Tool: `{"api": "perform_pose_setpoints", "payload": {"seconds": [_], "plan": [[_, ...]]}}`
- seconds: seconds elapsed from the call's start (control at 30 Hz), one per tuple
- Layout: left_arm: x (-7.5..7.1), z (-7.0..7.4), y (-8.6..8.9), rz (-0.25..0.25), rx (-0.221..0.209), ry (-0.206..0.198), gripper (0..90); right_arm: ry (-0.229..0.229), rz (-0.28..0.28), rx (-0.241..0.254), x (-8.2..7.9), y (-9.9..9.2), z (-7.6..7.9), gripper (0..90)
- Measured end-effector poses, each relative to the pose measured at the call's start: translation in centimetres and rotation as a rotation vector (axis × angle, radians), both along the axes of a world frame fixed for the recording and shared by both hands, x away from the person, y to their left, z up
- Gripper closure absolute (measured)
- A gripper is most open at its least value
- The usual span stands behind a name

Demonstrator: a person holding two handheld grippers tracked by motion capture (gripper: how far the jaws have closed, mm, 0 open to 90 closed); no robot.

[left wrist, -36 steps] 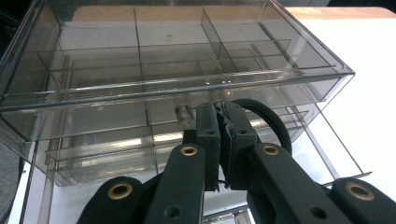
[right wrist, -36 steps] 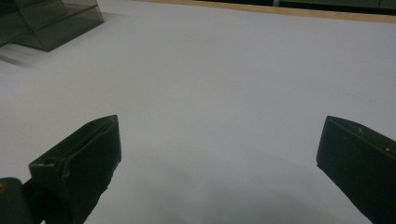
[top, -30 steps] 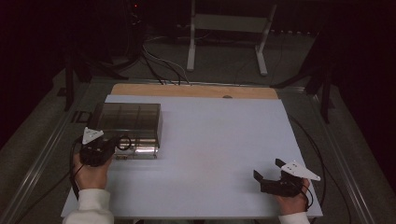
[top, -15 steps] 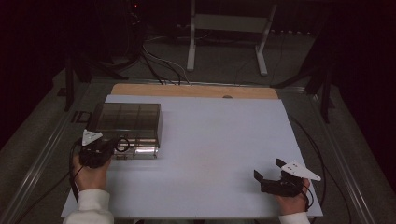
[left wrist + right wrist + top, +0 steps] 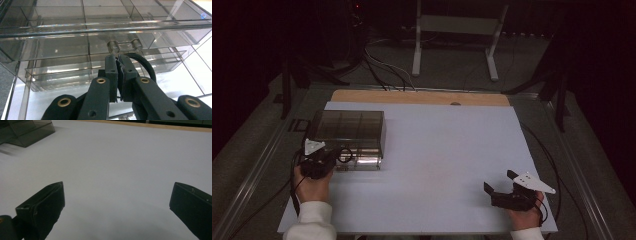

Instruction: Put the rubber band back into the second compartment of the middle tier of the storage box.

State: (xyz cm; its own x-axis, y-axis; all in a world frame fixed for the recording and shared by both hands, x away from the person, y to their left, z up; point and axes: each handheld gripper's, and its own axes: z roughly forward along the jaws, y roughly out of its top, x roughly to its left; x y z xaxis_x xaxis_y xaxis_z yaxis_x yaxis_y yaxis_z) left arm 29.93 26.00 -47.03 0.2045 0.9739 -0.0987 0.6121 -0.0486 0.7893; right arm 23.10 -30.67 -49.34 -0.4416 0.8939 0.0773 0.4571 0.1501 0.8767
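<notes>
High view: clear drawer box sits at the left of the white table, long axis across it, handle facing the person. Left gripper pressed together just below that handle; right gripper spread wide, well apart. No legible writing.
</notes>
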Motion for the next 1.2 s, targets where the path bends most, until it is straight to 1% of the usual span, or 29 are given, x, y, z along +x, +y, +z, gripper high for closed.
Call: {"api": "perform_pose_setpoints", "payload": {"seconds": [0.3,0.5,0.7,0.93,1.0,1.03,1.1,1.17,1.2], "plan": [[0.13,-0.1,-0.21,-0.001,0.008,-0.005,87.4,0.001,0.002,0.0,0.0,0.07,0.02,0.0],[0.04,-0.42,-0.33,-0.004,0.012,0.002,87.2,0.001,0.002,-0.001,0.01,0.09,0.01,0.0],[0.2,-0.69,-0.5,-0.004,0.036,0.018,87.1,0.001,0.002,-0.001,0.04,0.13,-0.02,0.0],[0.29,-0.91,-0.38,0.005,0.043,0.035,86.0,0.001,0.003,0.0,0.04,0.11,-0.02,0.0],[0.32,-0.95,-0.35,0.014,0.042,0.036,82.7,0.002,0.003,0.0,0.04,0.13,-0.02,0.0],[0.3,-0.92,-0.31,0.02,0.037,0.033,79.3,0.002,0.003,0.0,0.04,0.13,-0.02,0.0],[0.25,-0.83,-0.2,0.034,0.024,0.024,67.9,0.002,0.003,0.0,0.04,0.13,-0.02,0.0],[0.12,-0.69,-0.07,0.036,0.002,0.01,60.3,0.001,0.003,0.001,0.06,0.12,-0.03,0.0],[0.06,-0.6,0.0,0.038,-0.007,0.01,58.6,0.002,0.004,0.001,0.06,0.12,-0.03,0.0]]}}
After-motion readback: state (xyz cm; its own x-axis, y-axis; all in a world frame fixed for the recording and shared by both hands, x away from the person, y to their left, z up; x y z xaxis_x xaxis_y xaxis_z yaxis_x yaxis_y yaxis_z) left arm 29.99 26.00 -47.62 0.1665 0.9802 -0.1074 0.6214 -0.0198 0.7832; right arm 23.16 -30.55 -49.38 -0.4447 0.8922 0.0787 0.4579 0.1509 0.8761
